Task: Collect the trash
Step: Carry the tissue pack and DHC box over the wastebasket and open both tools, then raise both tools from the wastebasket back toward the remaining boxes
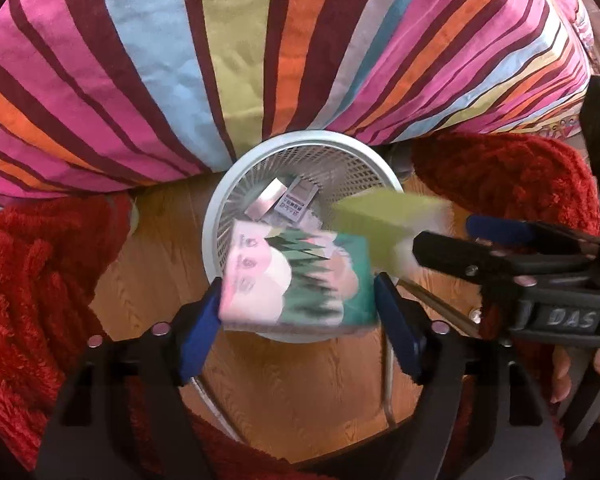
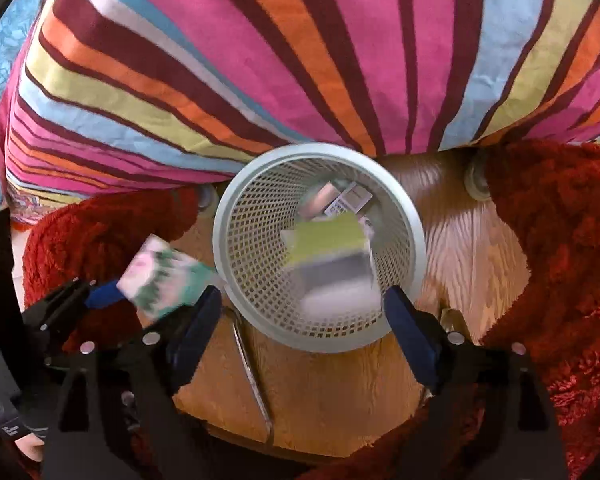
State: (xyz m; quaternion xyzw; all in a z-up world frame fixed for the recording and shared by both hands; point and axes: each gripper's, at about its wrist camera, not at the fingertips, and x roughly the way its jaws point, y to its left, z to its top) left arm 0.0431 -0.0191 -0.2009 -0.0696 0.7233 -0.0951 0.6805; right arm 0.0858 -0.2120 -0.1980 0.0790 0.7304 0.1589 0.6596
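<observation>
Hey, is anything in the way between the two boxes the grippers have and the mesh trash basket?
Nothing visible blocks either one. The green box at the right gripper is blurred directly over the basket's open mouth. The patterned box at the left gripper sits above the near rim.

A blurry yellow-green box (image 2: 332,240) is seen over the white mesh bin (image 2: 236,240), clear of the spread right gripper (image 2: 300,312). A green-pink pack (image 2: 160,280) is held by the left gripper (image 2: 156,300) just beside the rim.
</observation>
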